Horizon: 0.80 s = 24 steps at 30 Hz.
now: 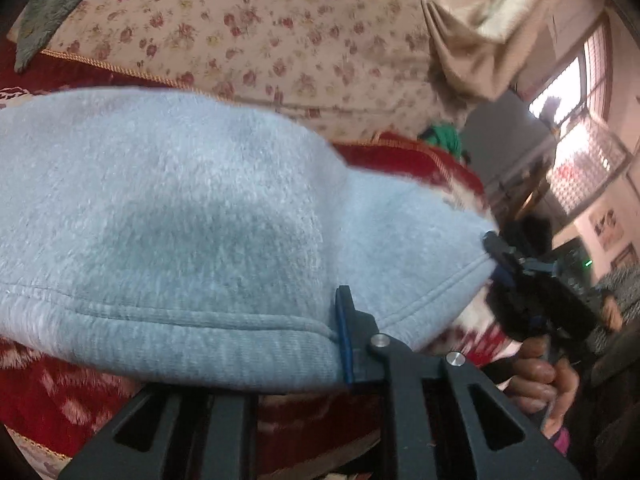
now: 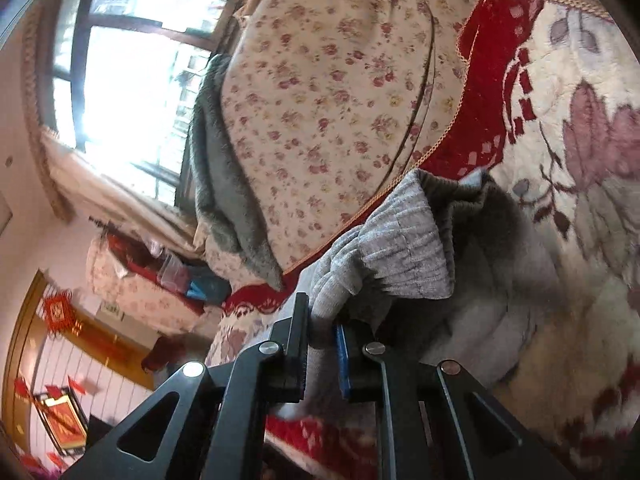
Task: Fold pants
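The grey fleece pants point(image 1: 180, 220) hang lifted over the red flowered blanket point(image 1: 48, 392), inside out with the fuzzy lining up. My left gripper point(image 1: 340, 344) is shut on the ribbed waistband; only its right finger point(image 1: 346, 340) shows, the cloth hides the other. My right gripper also shows in the left wrist view point(image 1: 500, 256), shut on the far corner of the same band. In the right wrist view my right gripper point(image 2: 320, 340) is shut on the ribbed grey band of the pants point(image 2: 400, 248), which bunch to the right.
A floral quilt point(image 1: 260, 32) lies piled behind the pants, with a grey fleece blanket point(image 2: 224, 184) at its edge. The blanket's white and red pattern point(image 2: 560, 100) spreads to the right. A window point(image 2: 120, 80) and curtains are beyond the bed.
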### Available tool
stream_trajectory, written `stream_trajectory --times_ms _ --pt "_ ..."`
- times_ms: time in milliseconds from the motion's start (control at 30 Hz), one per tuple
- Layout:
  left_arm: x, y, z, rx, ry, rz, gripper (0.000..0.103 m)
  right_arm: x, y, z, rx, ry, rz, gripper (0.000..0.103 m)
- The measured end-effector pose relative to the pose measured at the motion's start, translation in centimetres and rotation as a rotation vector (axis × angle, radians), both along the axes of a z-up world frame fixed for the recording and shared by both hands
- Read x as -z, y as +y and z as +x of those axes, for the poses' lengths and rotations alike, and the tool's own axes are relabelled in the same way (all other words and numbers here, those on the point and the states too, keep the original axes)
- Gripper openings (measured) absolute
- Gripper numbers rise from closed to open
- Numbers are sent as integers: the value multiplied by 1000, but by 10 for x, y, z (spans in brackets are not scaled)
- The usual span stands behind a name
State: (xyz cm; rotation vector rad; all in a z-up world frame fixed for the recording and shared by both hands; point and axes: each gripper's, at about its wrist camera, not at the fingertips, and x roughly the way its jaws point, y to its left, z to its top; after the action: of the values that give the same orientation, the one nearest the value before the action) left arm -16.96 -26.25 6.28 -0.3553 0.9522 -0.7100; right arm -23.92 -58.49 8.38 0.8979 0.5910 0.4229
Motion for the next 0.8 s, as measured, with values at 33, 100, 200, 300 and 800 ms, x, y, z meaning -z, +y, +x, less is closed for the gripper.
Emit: stream_trajectory --times_ms 33,100,200,300,800 --pt "9 -2 -1 5 19 14 17 3 2 -3 2 11 -21 13" --pt "26 -9 -2 26 43 50 17 17 2 -10 9 54 -36 13" --pt "47 -14 1 18 69 79 18 48 -3 -6 57 145 -90 12" --pt "44 -14 1 20 56 79 24 81 -9 3 115 261 -95 13" --pt "-30 23 -2 98 -105 138 80 -31 -1 52 152 114 -336 72"
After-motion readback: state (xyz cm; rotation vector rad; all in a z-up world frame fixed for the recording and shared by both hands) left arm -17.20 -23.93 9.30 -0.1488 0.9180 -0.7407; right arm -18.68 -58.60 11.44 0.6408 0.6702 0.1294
